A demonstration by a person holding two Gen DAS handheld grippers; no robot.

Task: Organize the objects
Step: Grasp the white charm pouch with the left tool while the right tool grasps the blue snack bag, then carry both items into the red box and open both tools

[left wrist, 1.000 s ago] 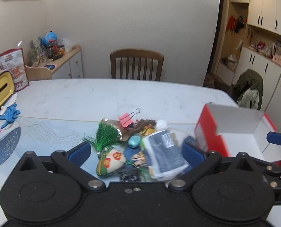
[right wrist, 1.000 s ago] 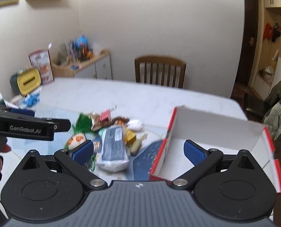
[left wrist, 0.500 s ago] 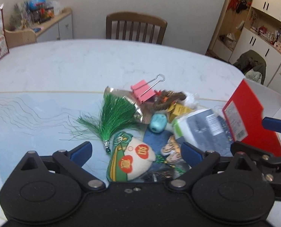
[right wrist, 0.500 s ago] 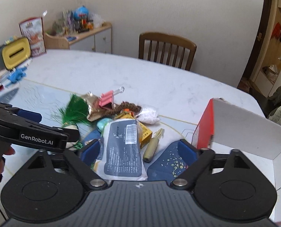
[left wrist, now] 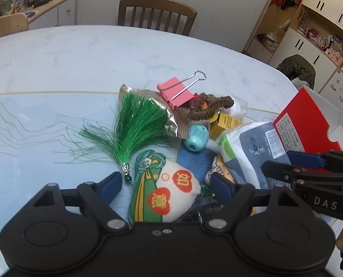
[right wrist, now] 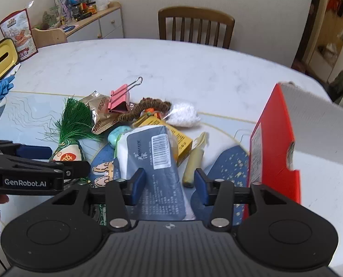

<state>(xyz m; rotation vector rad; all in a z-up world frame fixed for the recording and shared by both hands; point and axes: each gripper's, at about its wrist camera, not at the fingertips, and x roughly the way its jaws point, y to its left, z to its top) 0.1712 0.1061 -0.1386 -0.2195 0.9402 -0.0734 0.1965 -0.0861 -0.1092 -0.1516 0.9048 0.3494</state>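
A pile of small items lies on the table by an open red-and-white box (right wrist: pixel 275 138), also seen in the left wrist view (left wrist: pixel 305 120). My left gripper (left wrist: pixel 165 185) is open and low, with its fingers on either side of a white-and-green pouch (left wrist: pixel 166 191) printed with red hearts. A green tassel (left wrist: pixel 136 124) lies just beyond it. My right gripper (right wrist: pixel 169 184) hovers over a grey-blue packet (right wrist: pixel 155 161). Its jaws are narrowed but still apart, and the left pad overlaps the packet. From the left wrist view the right gripper (left wrist: pixel 284 161) shows at the packet's right edge.
The pile also holds a pink binder clip (left wrist: pixel 174 91), a foil wrapper (right wrist: pixel 99 113), a brown braided piece (left wrist: pixel 208 108), a teal bead (left wrist: pixel 196 137), a yellow carton (right wrist: pixel 178 138), a white bag (right wrist: pixel 183 113) and a pale stick (right wrist: pixel 194 159). A chair (left wrist: pixel 157 13) stands behind the table.
Both grippers have dropped and moved forward onto the pile. The right jaws have narrowed a lot over the grey-blue packet. The left fingers now flank the pouch.
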